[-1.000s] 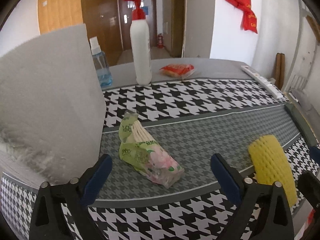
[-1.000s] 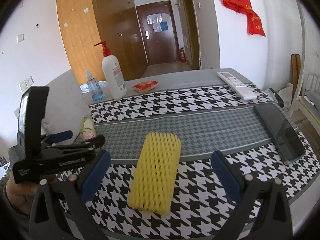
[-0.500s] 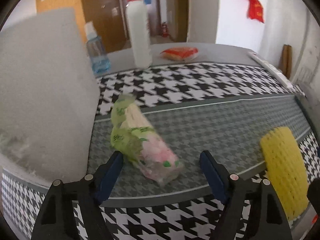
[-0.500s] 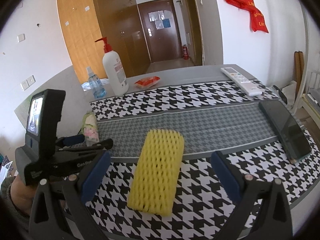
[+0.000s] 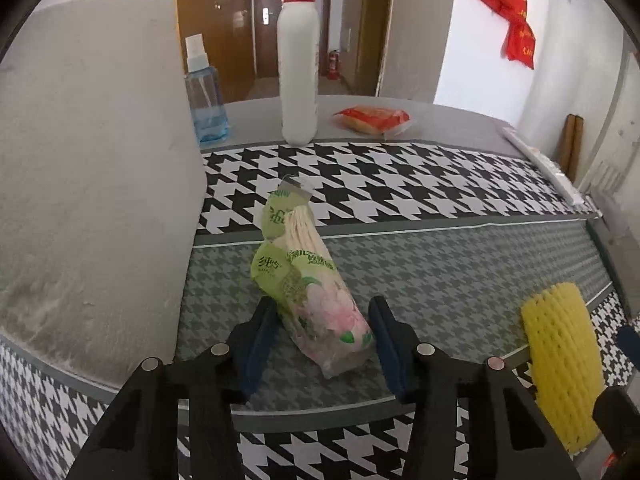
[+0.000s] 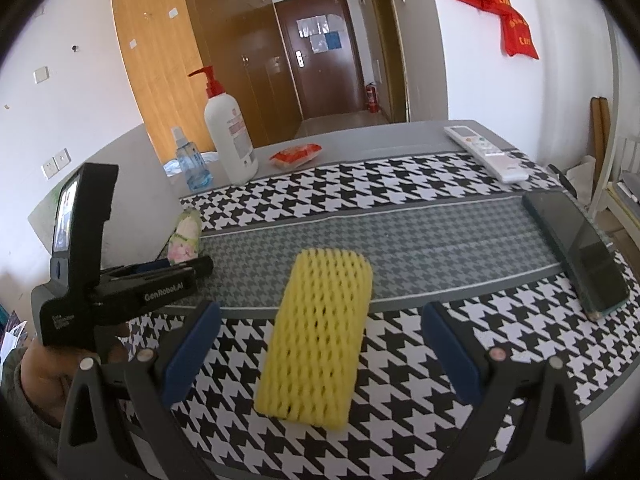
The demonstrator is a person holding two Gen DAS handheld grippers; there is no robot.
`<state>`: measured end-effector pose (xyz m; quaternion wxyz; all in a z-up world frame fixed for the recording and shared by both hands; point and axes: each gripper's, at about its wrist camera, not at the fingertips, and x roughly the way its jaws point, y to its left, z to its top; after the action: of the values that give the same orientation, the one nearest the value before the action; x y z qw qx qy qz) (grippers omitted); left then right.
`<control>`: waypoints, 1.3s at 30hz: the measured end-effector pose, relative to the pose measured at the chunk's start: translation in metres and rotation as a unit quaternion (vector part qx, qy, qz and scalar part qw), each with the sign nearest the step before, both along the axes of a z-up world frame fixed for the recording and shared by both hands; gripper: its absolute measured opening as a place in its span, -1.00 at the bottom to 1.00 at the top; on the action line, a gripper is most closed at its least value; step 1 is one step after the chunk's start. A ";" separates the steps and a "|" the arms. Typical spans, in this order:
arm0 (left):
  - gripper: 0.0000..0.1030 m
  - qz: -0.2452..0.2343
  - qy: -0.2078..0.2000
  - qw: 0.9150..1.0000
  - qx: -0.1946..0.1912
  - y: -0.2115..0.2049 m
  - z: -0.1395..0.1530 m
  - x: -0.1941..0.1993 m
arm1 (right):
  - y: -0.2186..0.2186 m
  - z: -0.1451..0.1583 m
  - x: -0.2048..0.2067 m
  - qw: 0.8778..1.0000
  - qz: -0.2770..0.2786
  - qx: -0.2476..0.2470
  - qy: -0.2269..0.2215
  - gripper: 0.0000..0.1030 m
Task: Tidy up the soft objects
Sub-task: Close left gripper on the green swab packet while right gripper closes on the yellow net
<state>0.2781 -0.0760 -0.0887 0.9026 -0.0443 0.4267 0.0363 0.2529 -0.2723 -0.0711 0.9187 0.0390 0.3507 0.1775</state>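
A green and pink tissue pack (image 5: 310,284) lies on the grey band of the table runner. My left gripper (image 5: 324,336) has closed in around its near end, with a blue pad at each side, touching or almost touching it. The pack also shows in the right wrist view (image 6: 185,235), ahead of the left gripper's body (image 6: 120,292). A yellow foam net sleeve (image 6: 316,332) lies on the houndstooth cloth. My right gripper (image 6: 320,352) is wide open with the sleeve between its fingers, not touching. The sleeve also shows in the left wrist view (image 5: 564,360).
A grey felt-like box wall (image 5: 88,200) stands close on the left. At the back stand a white pump bottle (image 5: 298,80), a blue spray bottle (image 5: 204,92) and a red snack packet (image 5: 374,118). A remote (image 6: 484,152) and a dark phone (image 6: 580,252) lie at the right.
My left gripper has moved forward onto the tissue pack and its fingers have narrowed around the pack's near end. My right gripper has stayed open over the yellow sleeve.
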 end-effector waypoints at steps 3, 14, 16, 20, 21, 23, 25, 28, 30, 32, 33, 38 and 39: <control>-0.12 -0.012 -0.004 1.000 -0.008 0.000 0.001 -0.001 | 0.002 0.000 -0.001 1.000 0.000 -0.003 0.002 0.97; -0.38 -0.033 -0.026 0.999 -0.002 0.001 0.009 -0.013 | 0.012 0.000 -0.005 1.000 -0.008 -0.017 0.004 0.97; -0.44 -0.036 -0.027 0.999 -0.004 0.003 0.009 -0.014 | 0.014 0.000 -0.006 1.000 -0.008 -0.021 0.003 0.97; -0.50 -0.046 -0.032 0.998 -0.005 0.006 0.011 -0.019 | 0.017 -0.001 -0.006 1.000 -0.014 -0.027 0.003 0.97; -0.50 -0.049 -0.033 0.998 -0.009 0.007 0.012 -0.020 | 0.017 -0.001 -0.006 0.999 -0.017 -0.030 0.003 0.97; -0.50 -0.051 -0.037 0.998 -0.008 0.007 0.013 -0.023 | 0.017 -0.003 -0.004 0.999 -0.023 -0.036 0.006 0.97; -0.50 -0.058 -0.041 0.997 -0.008 0.006 0.014 -0.026 | 0.017 -0.005 -0.002 0.999 -0.027 -0.036 0.010 0.97; -0.50 -0.075 -0.046 0.996 -0.008 0.004 0.016 -0.029 | 0.018 -0.007 -0.002 0.999 -0.027 -0.038 0.015 0.91; -0.50 -0.082 -0.050 0.995 -0.008 0.002 0.017 -0.031 | 0.019 -0.008 -0.002 0.998 -0.027 -0.044 0.018 0.88; -0.50 -0.083 -0.053 0.995 -0.008 0.002 0.018 -0.032 | 0.020 -0.011 -0.001 0.998 -0.026 -0.044 0.023 0.78; -0.50 -0.080 -0.055 0.995 -0.005 0.003 0.018 -0.032 | 0.021 -0.012 -0.001 0.998 -0.027 -0.045 0.025 0.76; -0.50 -0.082 -0.055 0.995 -0.004 0.004 0.017 -0.034 | 0.022 -0.015 -0.001 0.998 -0.032 -0.055 0.029 0.59; -0.50 -0.082 -0.055 0.995 -0.004 0.004 0.017 -0.035 | 0.022 -0.015 -0.002 0.997 -0.032 -0.058 0.029 0.53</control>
<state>0.2434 -0.0721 -0.0715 0.9245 -0.0147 0.3786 -0.0415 0.2511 -0.2499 -0.0861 0.9140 0.0020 0.3855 0.1263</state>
